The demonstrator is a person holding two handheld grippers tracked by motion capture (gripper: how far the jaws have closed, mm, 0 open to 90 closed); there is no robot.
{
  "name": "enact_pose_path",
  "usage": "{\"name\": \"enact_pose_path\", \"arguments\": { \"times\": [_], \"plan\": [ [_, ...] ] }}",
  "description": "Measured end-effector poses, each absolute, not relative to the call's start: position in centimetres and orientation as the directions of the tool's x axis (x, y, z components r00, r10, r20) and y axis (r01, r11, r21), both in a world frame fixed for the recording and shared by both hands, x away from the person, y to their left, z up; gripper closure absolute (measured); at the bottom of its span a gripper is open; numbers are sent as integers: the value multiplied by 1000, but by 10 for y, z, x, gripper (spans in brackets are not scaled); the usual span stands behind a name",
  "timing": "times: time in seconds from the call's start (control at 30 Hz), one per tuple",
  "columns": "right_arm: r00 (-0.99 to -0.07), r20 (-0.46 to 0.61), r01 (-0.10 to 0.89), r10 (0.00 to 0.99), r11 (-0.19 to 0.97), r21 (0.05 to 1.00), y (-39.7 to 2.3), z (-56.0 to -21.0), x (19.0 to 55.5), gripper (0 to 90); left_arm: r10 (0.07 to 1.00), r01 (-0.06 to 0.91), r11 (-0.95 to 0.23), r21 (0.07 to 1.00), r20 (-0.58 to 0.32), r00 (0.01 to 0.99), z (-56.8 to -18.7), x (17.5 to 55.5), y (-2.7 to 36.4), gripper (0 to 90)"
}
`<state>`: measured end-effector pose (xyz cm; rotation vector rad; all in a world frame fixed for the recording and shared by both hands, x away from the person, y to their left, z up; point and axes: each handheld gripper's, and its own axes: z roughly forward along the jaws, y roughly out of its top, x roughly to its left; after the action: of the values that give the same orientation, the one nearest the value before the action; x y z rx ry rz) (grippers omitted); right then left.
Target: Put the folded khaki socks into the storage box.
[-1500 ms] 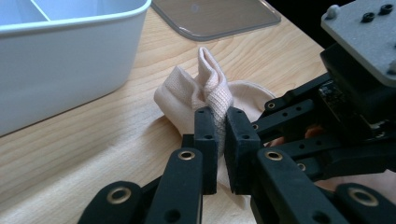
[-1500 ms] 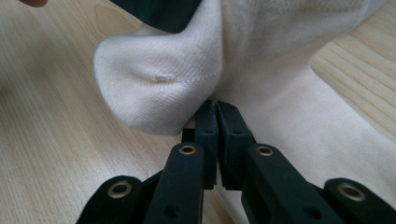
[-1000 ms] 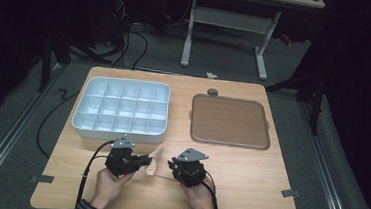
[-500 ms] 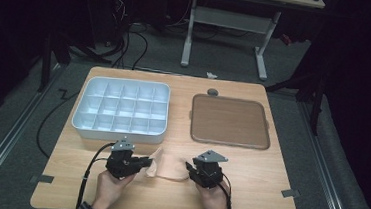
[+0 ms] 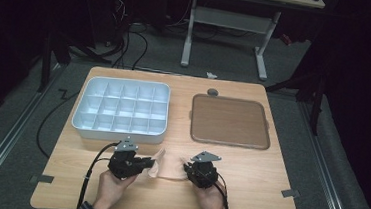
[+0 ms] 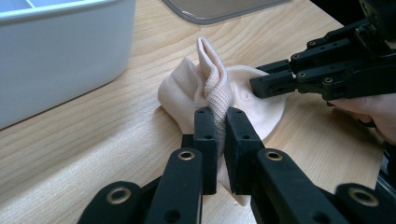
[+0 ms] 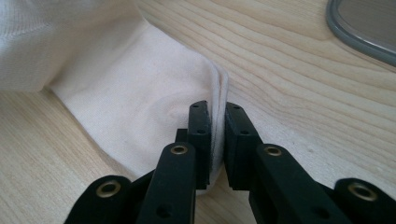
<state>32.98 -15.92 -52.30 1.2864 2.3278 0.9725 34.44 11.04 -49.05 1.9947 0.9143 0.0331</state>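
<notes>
High view: a pale sock (image 5: 167,166) lies on the table (image 5: 267,191) near the front edge, stretched between the two grippers. The left gripper (image 5: 143,164) sits at the sock's 9 o'clock, the right gripper (image 5: 187,168) at its 3 o'clock. A white divided bin (image 5: 121,110) stands at the sock's 11 o'clock, well apart from a brown tray (image 5: 230,121) at 1 o'clock – both bare as far as can be seen.

Left gripper view: the jaws are clamped on a bunched ridge of the sock (image 6: 212,91) – the ribbed part stands up between the pads. The right gripper's jaws come in at 3 o'clock and meet the sock's far edge.

Right gripper view: the jaws have just been closing and now pinch a thin folded edge of the sock (image 7: 140,102), w/ the cloth lying flat on the wood beyond.

The step looks like getting a hold on both ends, prob. to spread or fold the sock. To do it well: make sure the right grip has both layers and not just the hem, keep the left clamp firm, then lift both ends together and evenly – a lopsided pull would likely tug the thin edge free.
</notes>
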Motion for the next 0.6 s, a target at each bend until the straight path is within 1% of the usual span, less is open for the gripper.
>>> {"name": "enact_pose_path", "arguments": {
  "times": [0.1, 0.23, 0.33, 0.43, 0.6],
  "plan": [
    [-558, 52, 622, 828, 376, 687, -155, -523, 331, 831, 603, 579, -326, 748, -307, 736, -488, 345, 107, 847],
    [-563, 67, 624, 824, 370, 689, -152, -523, 333, 831, 586, 589, -329, 738, -330, 740, -488, 348, 101, 845],
    [-563, 84, 624, 822, 356, 696, -150, -524, 333, 831, 583, 595, -347, 725, -330, 742, -491, 351, 94, 844],
    [-568, 92, 621, 818, 353, 700, -150, -525, 335, 831, 583, 583, -366, 725, -309, 751, -491, 354, 89, 844],
    [-571, 95, 626, 816, 357, 694, -149, -525, 337, 831, 587, 593, -364, 719, -317, 745, -491, 356, 88, 843]
  ]
}}
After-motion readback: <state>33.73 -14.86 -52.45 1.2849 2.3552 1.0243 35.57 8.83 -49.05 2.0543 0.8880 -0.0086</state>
